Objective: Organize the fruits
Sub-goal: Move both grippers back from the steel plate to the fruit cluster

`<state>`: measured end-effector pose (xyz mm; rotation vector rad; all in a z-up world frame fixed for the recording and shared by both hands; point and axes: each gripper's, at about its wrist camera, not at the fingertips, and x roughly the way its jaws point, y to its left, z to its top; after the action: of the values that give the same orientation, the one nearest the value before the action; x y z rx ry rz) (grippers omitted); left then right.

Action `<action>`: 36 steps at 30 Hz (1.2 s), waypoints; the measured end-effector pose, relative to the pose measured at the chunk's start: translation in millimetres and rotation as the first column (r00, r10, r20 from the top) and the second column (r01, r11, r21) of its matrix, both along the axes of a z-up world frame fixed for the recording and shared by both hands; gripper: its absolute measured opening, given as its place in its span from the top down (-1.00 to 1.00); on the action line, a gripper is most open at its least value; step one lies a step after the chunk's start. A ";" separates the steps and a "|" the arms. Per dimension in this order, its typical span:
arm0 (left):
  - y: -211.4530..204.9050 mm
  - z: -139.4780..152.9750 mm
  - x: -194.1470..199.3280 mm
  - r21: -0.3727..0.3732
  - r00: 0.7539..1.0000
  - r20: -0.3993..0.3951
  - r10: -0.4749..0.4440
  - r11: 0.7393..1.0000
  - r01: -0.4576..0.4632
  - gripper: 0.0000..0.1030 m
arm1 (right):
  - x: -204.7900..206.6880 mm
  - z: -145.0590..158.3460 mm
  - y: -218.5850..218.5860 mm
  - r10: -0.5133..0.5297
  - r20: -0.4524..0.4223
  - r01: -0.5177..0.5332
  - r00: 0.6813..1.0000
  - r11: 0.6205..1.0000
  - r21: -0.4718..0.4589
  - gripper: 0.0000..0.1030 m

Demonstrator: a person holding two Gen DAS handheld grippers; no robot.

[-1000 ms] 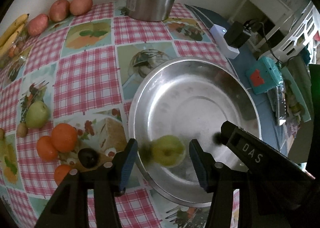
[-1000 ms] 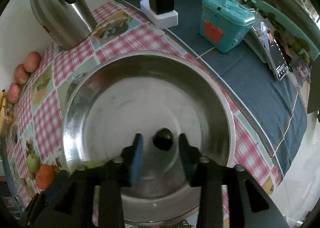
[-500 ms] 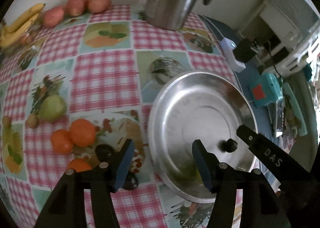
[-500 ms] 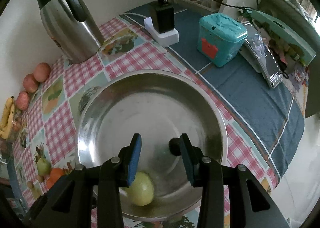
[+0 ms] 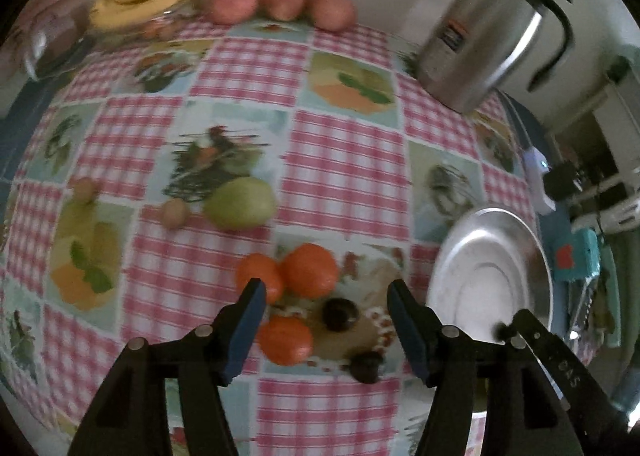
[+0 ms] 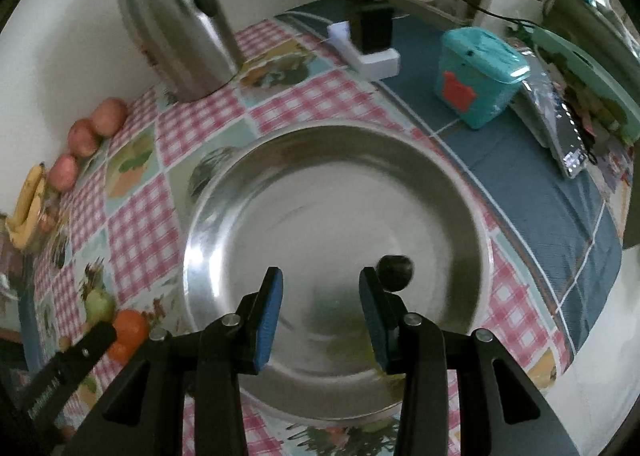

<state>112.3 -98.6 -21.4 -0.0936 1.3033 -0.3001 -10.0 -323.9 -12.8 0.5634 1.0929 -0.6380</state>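
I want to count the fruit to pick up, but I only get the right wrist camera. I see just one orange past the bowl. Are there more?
Observer: Yes. The left wrist view shows three oranges clustered on the tablecloth.
Operator: Any dark ones like the one in my bowl?
Observer: Two. One dark fruit sits right beside the oranges and another dark fruit lies nearer the camera, both outside the bowl.
Operator: Is the left tool holding something?
Observer: No. The left tool is open and empty, pointed at that cluster.
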 end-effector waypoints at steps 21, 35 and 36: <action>81.8 6.1 -9.5 0.077 0.984 0.078 0.163 0.983 -0.169 -1.00 | 34.6 -6.7 83.5 0.261 -0.041 -0.261 0.965 0.965 -0.017 -0.40; 102.4 4.3 -7.2 0.046 0.974 0.067 0.215 0.975 -0.218 -1.00 | 45.5 -10.6 109.8 0.368 -0.022 -0.369 0.929 0.929 -0.020 -0.75; 102.1 3.7 -6.9 0.045 0.975 0.065 0.214 0.975 -0.217 -1.00 | 45.7 -10.2 110.9 0.372 -0.016 -0.372 0.928 0.928 -0.021 -0.75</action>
<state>105.4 3.5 -17.6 -0.1797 1.2288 -0.0828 35.6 -213.0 -23.1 0.3177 1.1644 -0.3212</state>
